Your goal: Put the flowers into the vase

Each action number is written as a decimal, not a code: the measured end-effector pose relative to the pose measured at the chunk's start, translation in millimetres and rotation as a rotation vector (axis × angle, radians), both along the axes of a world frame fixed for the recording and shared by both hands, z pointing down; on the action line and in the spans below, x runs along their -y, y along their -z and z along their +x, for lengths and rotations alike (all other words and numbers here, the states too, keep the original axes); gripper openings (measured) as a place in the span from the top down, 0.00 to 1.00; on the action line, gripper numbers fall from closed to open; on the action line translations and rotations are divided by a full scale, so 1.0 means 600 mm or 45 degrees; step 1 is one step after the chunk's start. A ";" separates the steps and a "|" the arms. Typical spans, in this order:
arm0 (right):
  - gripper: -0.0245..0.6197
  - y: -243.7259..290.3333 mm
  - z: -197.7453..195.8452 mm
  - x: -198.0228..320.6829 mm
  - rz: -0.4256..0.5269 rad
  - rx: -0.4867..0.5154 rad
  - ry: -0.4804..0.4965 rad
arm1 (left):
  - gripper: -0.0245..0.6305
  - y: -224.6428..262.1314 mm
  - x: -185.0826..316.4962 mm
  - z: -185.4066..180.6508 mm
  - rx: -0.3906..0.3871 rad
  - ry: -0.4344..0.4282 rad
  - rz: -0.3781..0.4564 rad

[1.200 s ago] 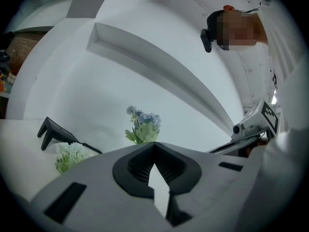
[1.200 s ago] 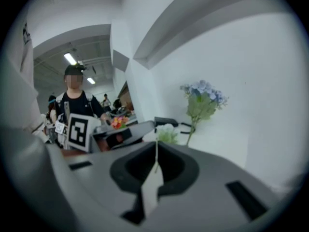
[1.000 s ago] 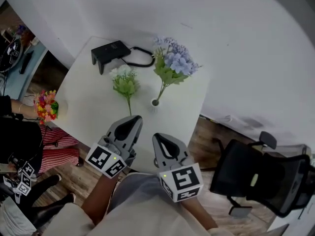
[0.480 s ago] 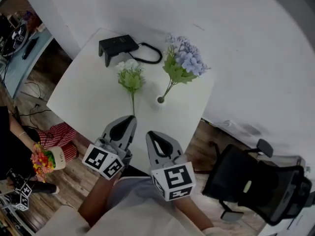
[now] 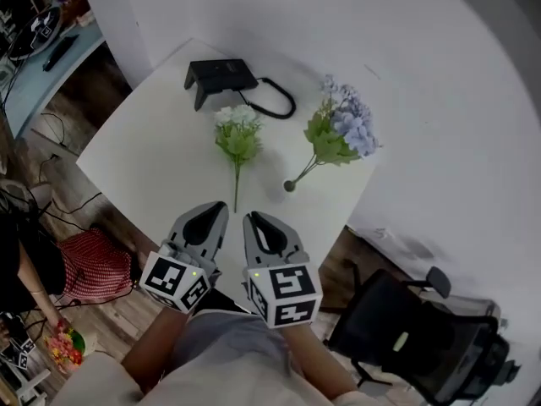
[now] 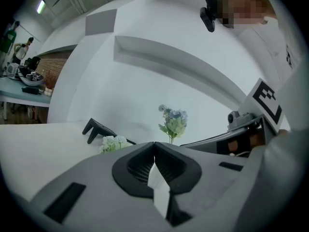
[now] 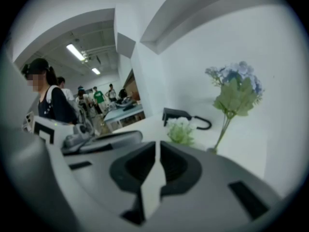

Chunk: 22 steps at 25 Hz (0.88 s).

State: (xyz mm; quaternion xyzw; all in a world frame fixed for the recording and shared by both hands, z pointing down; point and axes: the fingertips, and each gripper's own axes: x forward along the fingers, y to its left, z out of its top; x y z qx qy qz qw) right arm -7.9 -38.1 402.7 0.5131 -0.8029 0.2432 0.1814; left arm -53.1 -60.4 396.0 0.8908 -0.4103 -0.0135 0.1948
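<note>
A red checked garment (image 5: 95, 265) shows at the far left, beyond the edge of the white surface (image 5: 148, 163). The left hand-held gripper (image 5: 211, 214) hangs over the near edge of the surface. Its jaws are clenched tip to tip with nothing between them, as the left gripper view confirms (image 6: 154, 146). Ahead of it a white flower sprig (image 5: 237, 135) lies flat on the surface, its stem pointing back toward the gripper and its head near a black stand (image 5: 221, 74) with a looped cable (image 5: 279, 104) at the far side. The right hand-held gripper (image 5: 260, 225) sits just beside the left one, also clenched and empty (image 7: 158, 146). Further right a small vase (image 5: 290, 185) stands on the surface, well apart from both grippers. The stem of a blue flower bunch (image 5: 345, 132) goes into it, and the bunch leans toward the wall. A black office chair (image 5: 423, 345) stands on the floor at the lower right.
</note>
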 end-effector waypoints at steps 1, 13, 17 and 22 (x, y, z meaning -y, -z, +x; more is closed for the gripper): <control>0.92 -0.008 -0.006 0.007 -0.017 -0.005 0.005 | 0.92 -0.005 0.002 -0.005 0.003 0.015 -0.010; 0.76 -0.104 -0.040 0.099 -0.224 -0.023 -0.042 | 0.92 -0.045 0.030 -0.072 -0.038 0.192 -0.117; 0.74 -0.143 -0.035 0.130 -0.305 -0.046 -0.111 | 0.92 -0.062 0.041 -0.085 -0.055 0.231 -0.153; 0.69 -0.182 -0.035 0.168 -0.411 -0.061 -0.153 | 0.92 -0.088 0.053 -0.100 -0.065 0.264 -0.193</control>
